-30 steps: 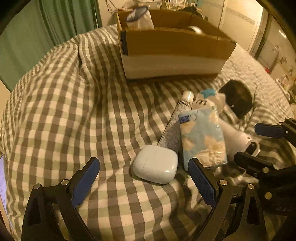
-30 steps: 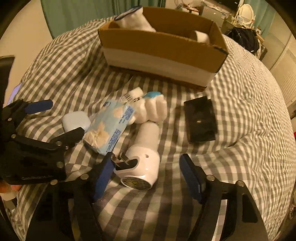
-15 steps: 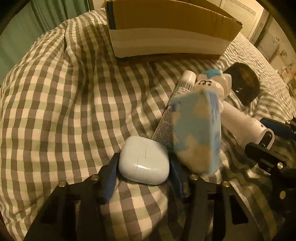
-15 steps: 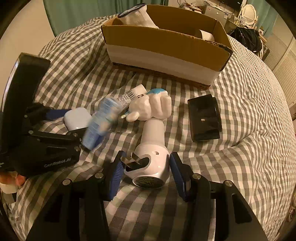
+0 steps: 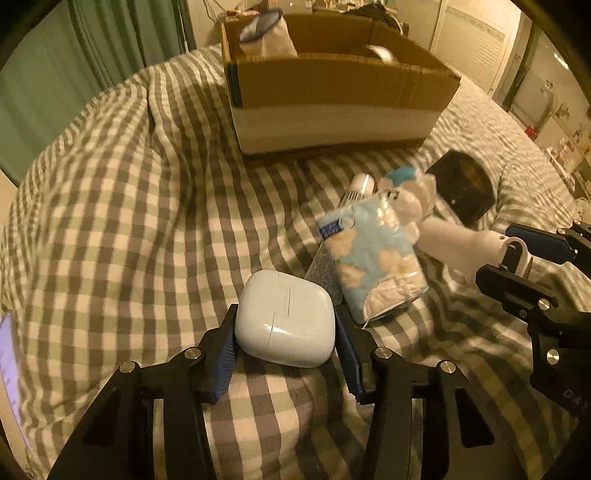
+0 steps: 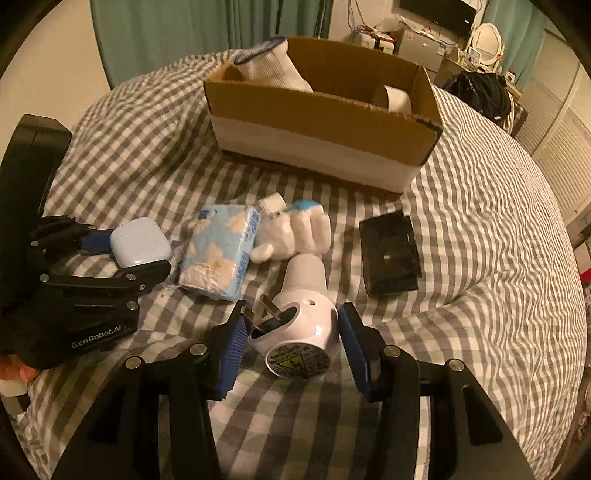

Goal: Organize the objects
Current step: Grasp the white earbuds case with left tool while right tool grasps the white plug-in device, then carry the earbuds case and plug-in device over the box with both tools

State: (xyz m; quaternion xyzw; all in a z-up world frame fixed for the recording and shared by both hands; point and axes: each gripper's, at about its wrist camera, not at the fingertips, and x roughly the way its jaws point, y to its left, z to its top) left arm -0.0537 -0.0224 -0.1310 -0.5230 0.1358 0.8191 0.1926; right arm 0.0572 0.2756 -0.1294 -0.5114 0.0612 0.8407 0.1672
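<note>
My left gripper [image 5: 284,332] is shut on a white earbud case [image 5: 286,323], lifted slightly off the checked bedspread; the gripper [image 6: 122,251] and the case [image 6: 138,242] also show in the right wrist view. My right gripper [image 6: 290,334] is shut on a white plug-in device [image 6: 299,317] with metal prongs. It shows in the left wrist view [image 5: 461,247] too. A blue tissue pack [image 6: 219,251] lies between them. The cardboard box [image 6: 325,122] stands beyond.
A white glove-shaped toy [image 6: 299,232], a tube [image 6: 269,203] and a black wallet [image 6: 389,254] lie on the bedspread [image 5: 110,206]. The box holds a sock [image 6: 269,66] and a tape roll [image 6: 395,98]. A green curtain [image 6: 207,33] hangs behind.
Both grippers closed from open: the left onto the earbud case, the right onto the plug-in device. The tissue pack got tipped up and then settled flat. Both held items rose slightly.
</note>
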